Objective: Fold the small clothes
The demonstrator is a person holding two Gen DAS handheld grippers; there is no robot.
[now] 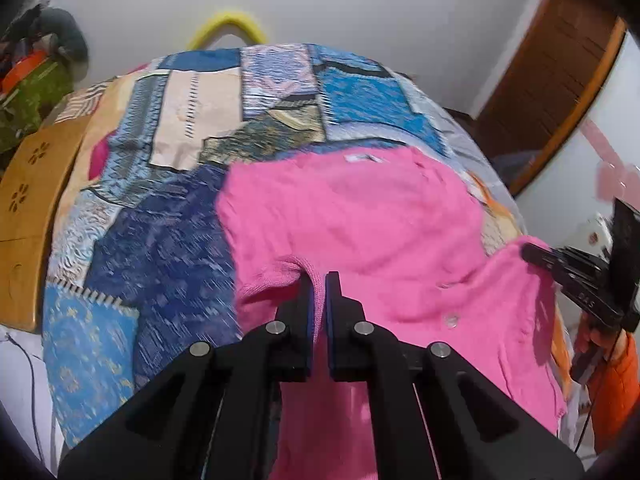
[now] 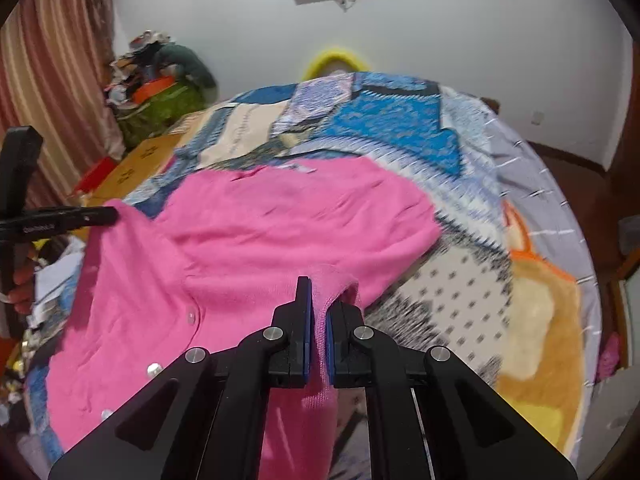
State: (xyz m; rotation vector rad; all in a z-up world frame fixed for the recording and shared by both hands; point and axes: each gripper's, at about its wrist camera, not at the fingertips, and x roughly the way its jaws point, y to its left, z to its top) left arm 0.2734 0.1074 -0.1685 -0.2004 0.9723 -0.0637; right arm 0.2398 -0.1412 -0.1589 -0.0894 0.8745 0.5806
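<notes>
A small pink knit cardigan (image 1: pixel 360 216) with clear buttons lies spread on a patchwork bedspread, its near part lifted. My left gripper (image 1: pixel 319 284) is shut on a ribbed pink edge at the garment's near left. In the right wrist view the same pink cardigan (image 2: pixel 288 220) fills the middle, and my right gripper (image 2: pixel 319 300) is shut on a ribbed edge at its near right. Each gripper shows in the other's view: the right gripper (image 1: pixel 532 254) at the right edge, the left gripper (image 2: pixel 108 214) at the left edge, both pinching pink cloth.
The patchwork bedspread (image 1: pixel 160 240) covers the bed (image 2: pixel 500 240). A wooden board (image 1: pixel 32 208) with flower cut-outs runs along the bed's left side. A pile of clothes (image 2: pixel 160 92) stands by a striped curtain (image 2: pixel 52 80). A yellow ring (image 1: pixel 228 28) peeks behind the far edge.
</notes>
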